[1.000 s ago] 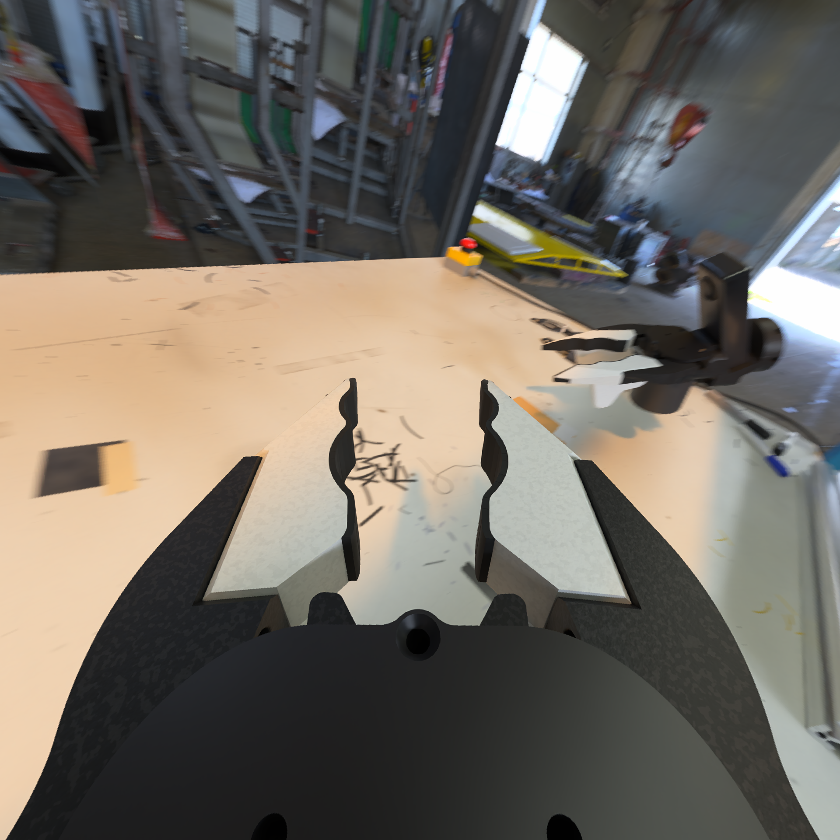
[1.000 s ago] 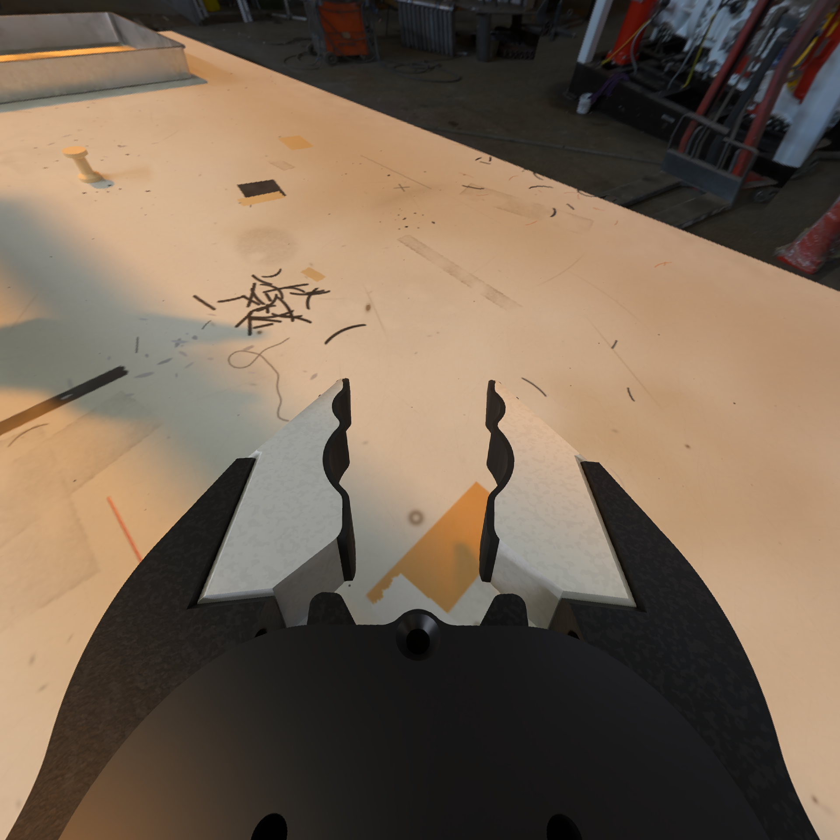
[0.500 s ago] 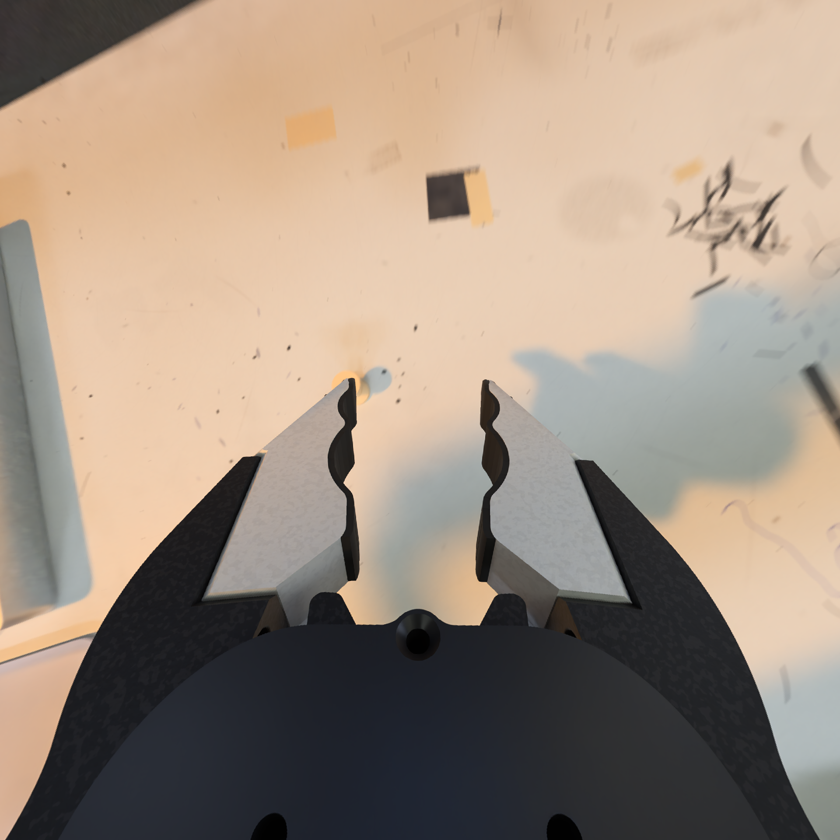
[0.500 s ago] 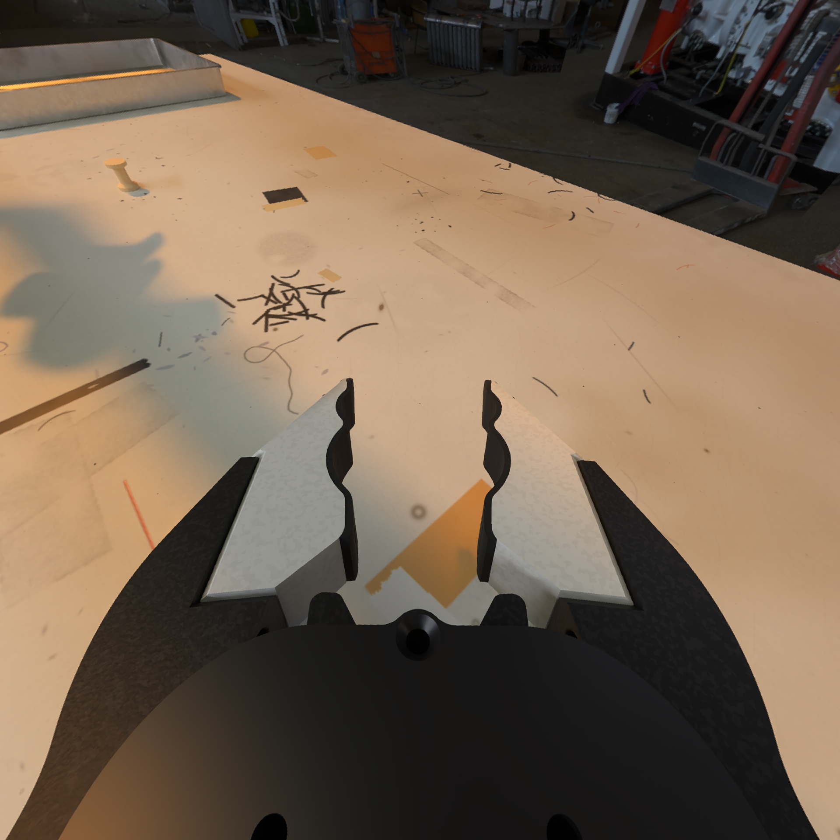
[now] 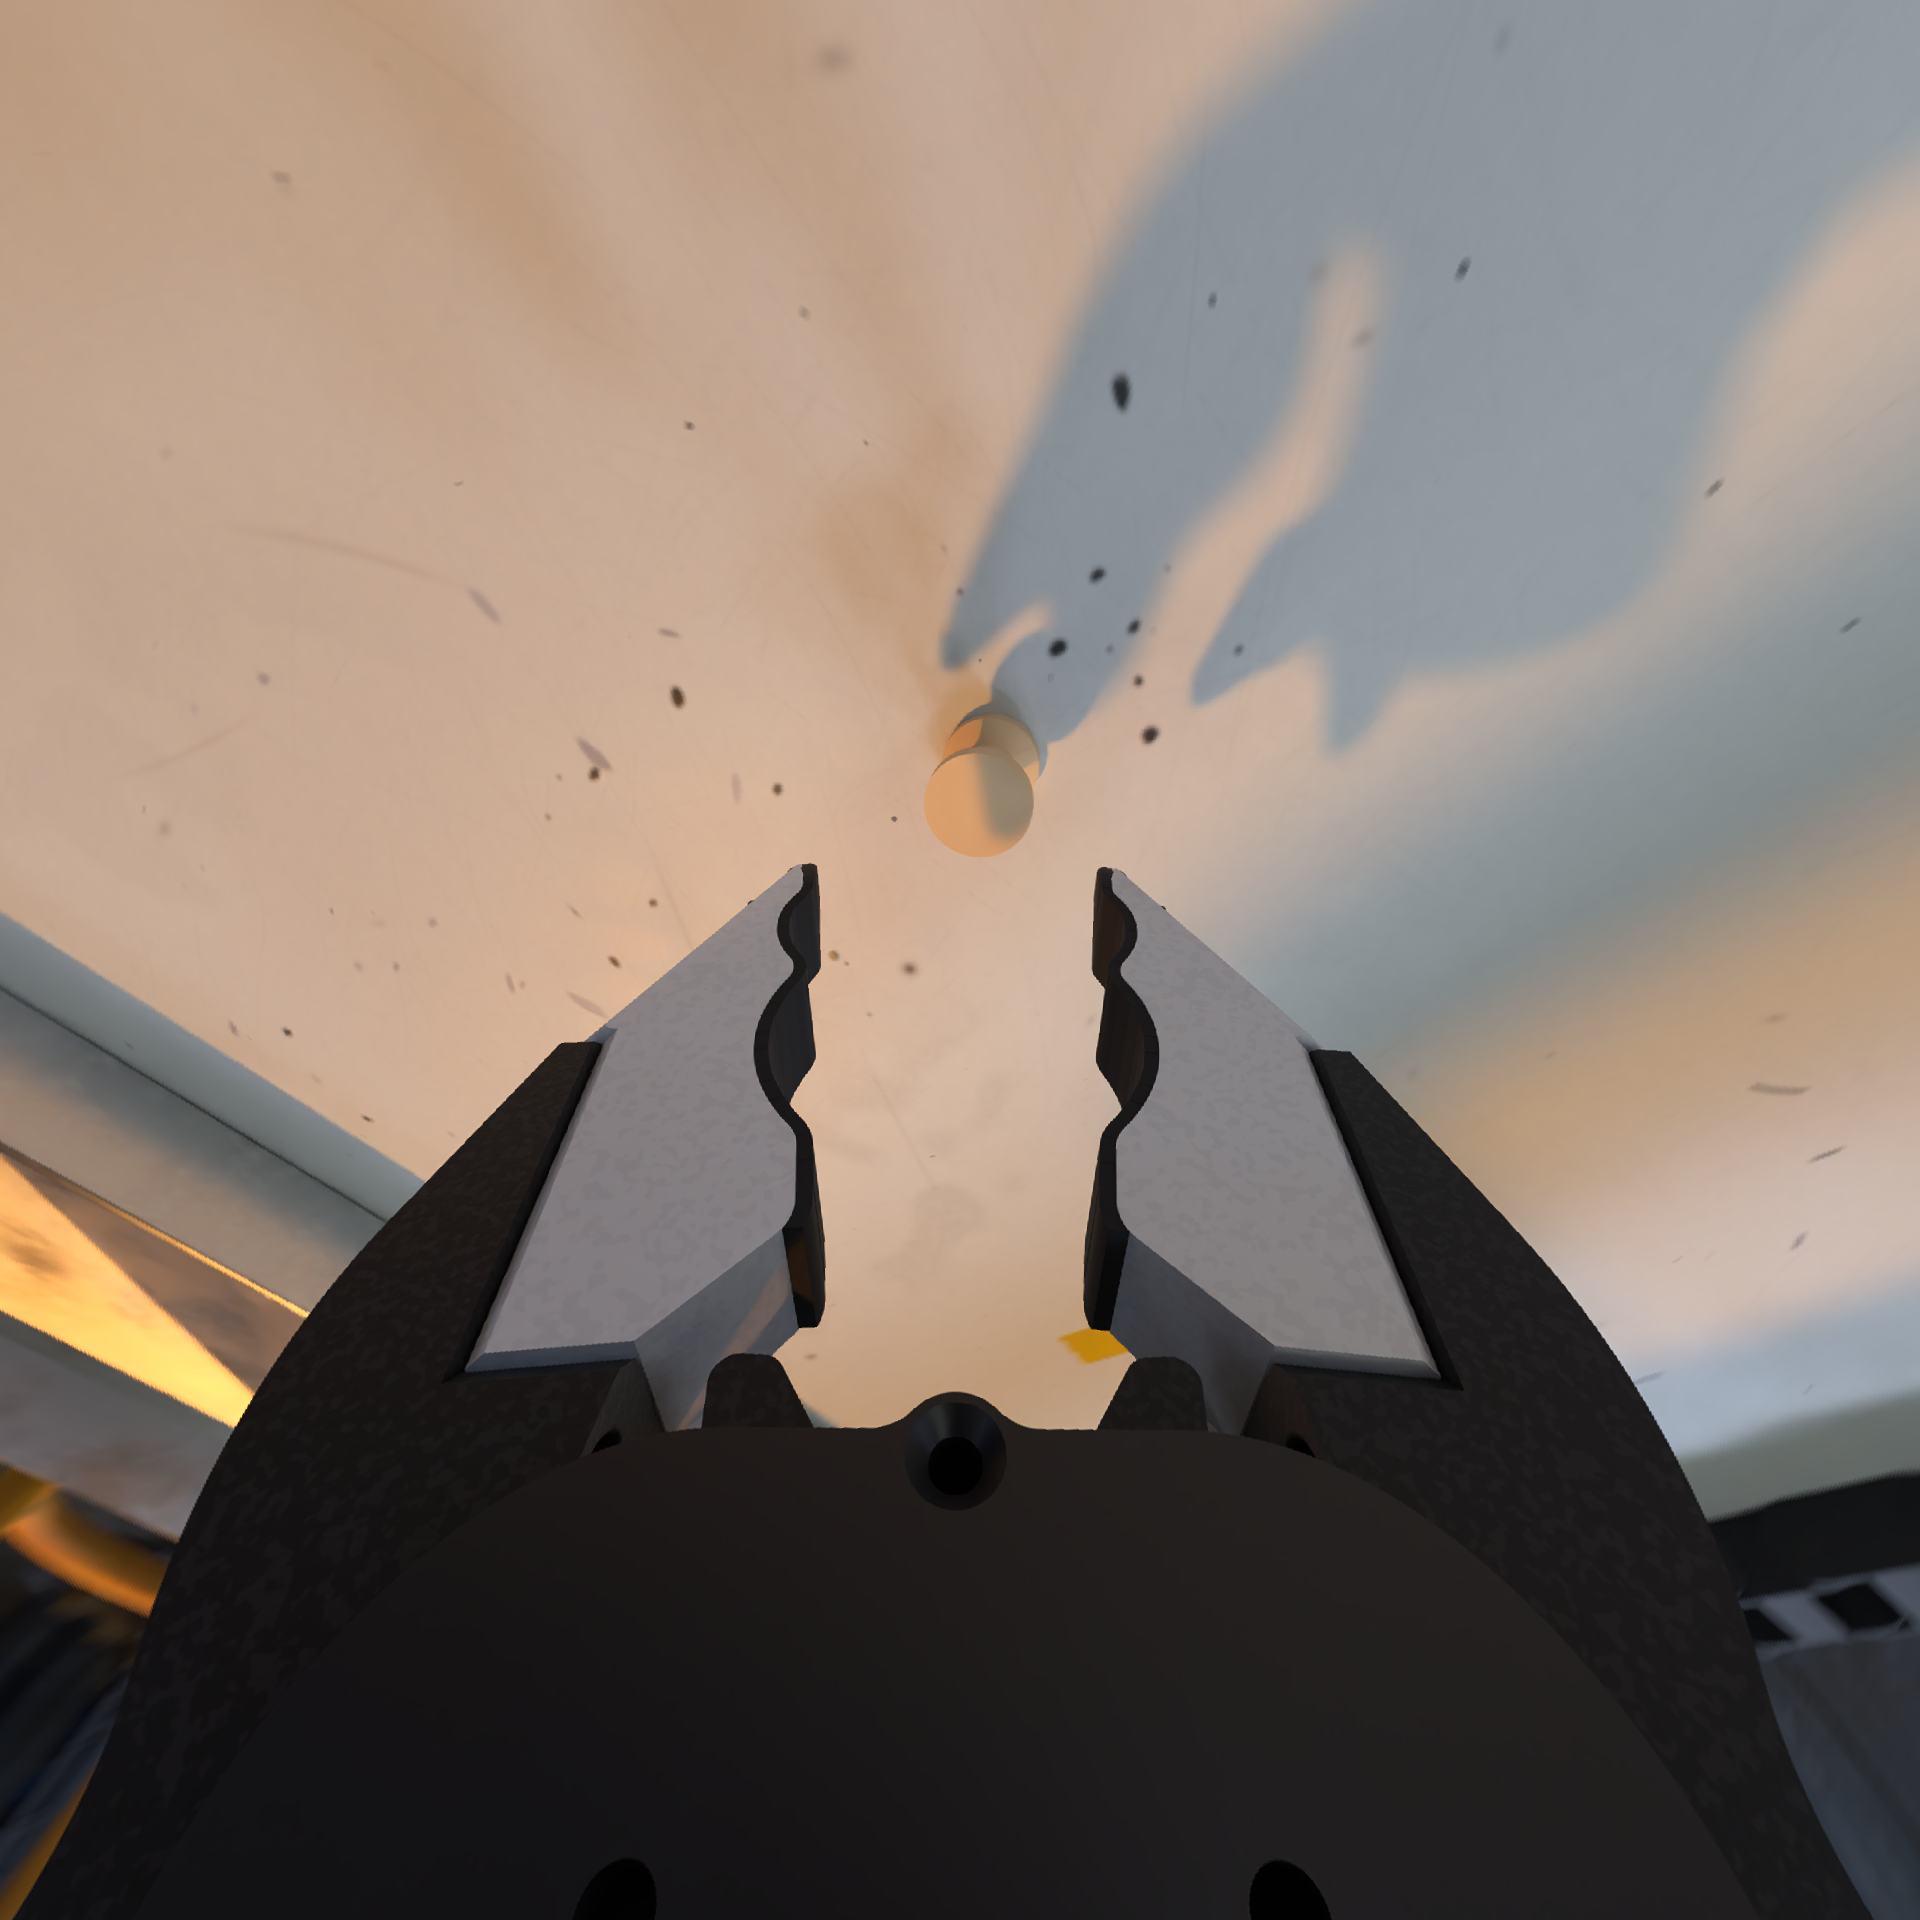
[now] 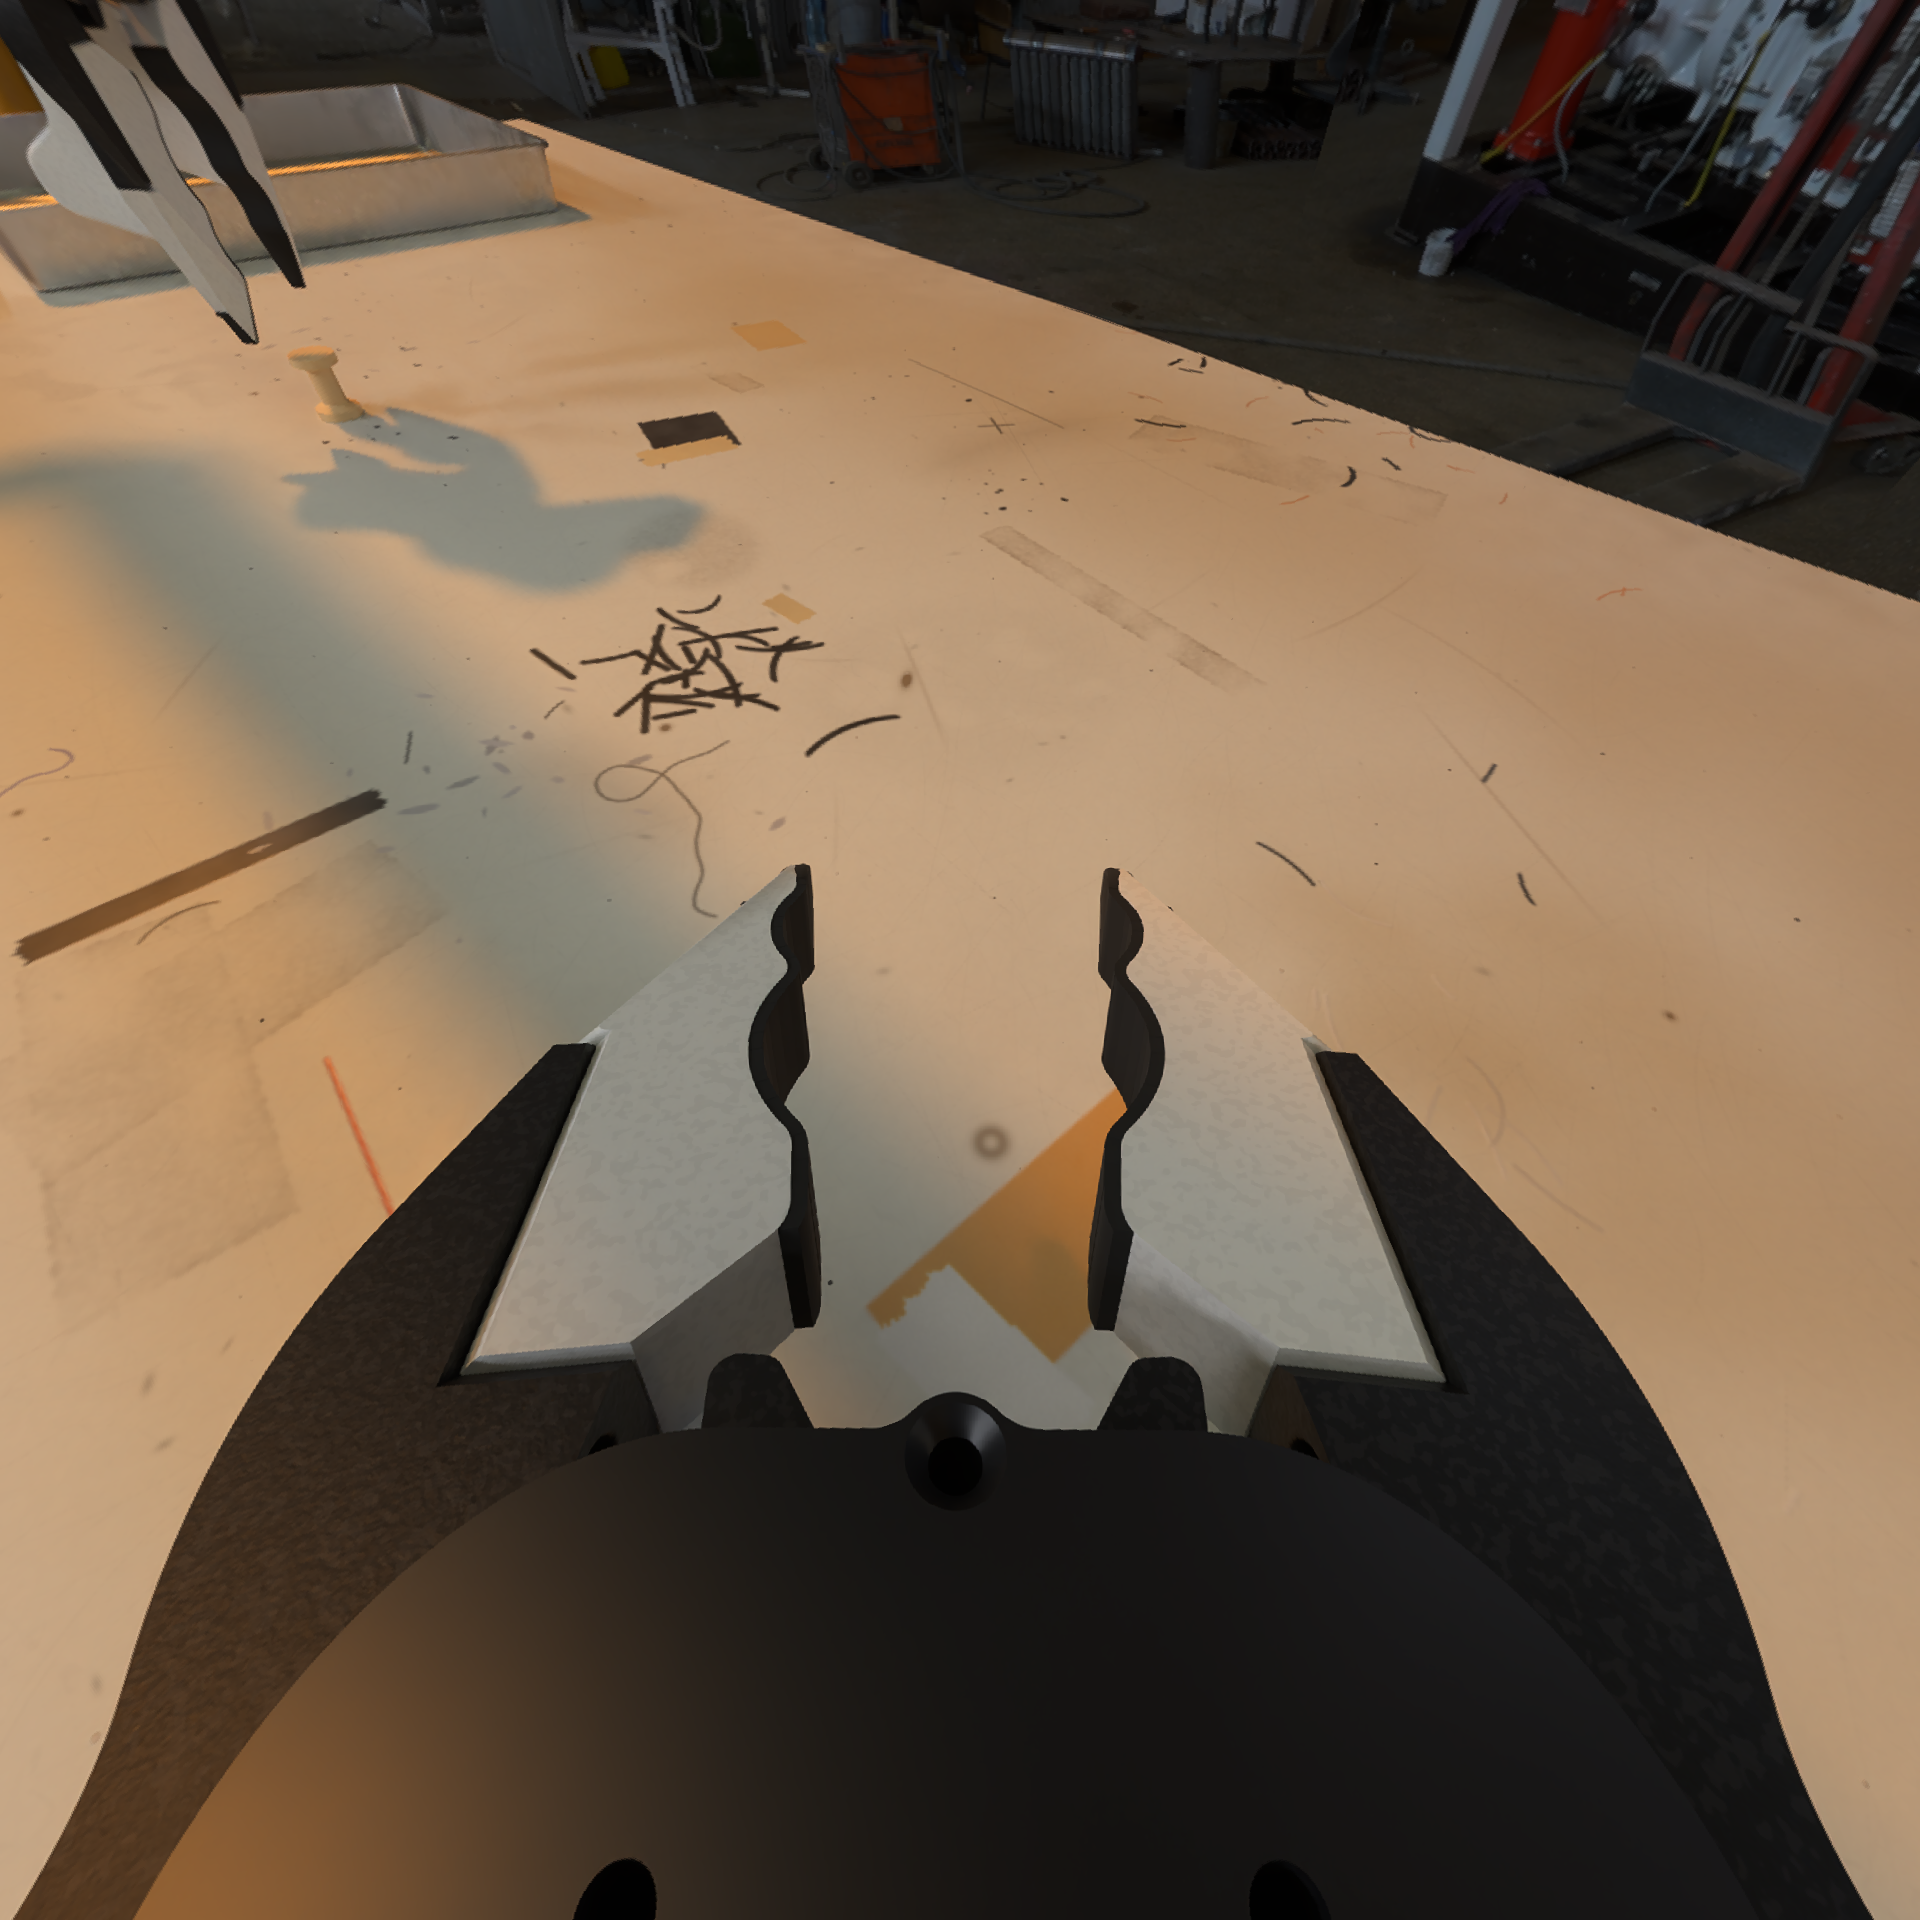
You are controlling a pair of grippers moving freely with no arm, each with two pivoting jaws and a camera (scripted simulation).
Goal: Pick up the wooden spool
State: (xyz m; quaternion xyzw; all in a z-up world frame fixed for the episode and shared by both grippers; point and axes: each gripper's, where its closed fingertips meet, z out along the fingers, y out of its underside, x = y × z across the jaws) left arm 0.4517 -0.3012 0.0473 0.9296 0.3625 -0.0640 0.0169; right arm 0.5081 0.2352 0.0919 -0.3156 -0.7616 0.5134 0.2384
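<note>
The small pale wooden spool (image 5: 980,795) stands upright on the tan table, seen from above in the left wrist view, just beyond my fingertips. My left gripper (image 5: 956,878) is open and empty, pointing down over the spool. In the right wrist view the spool (image 6: 327,382) stands at the far left, with the left gripper (image 6: 265,301) hanging just above and left of it, apart from it. My right gripper (image 6: 956,878) is open and empty, low over the table, far from the spool.
A metal tray (image 6: 416,177) lies at the table's far left corner; its rim (image 5: 187,1081) shows at the left in the left wrist view. A heap of black shavings (image 6: 691,670), a black strip (image 6: 197,878) and tape patches (image 6: 688,431) mark the table. The table edge runs along the right.
My left gripper has swung from facing across the table, tipped downward, and come in close above the spool. My right gripper has shifted slightly; both stay open.
</note>
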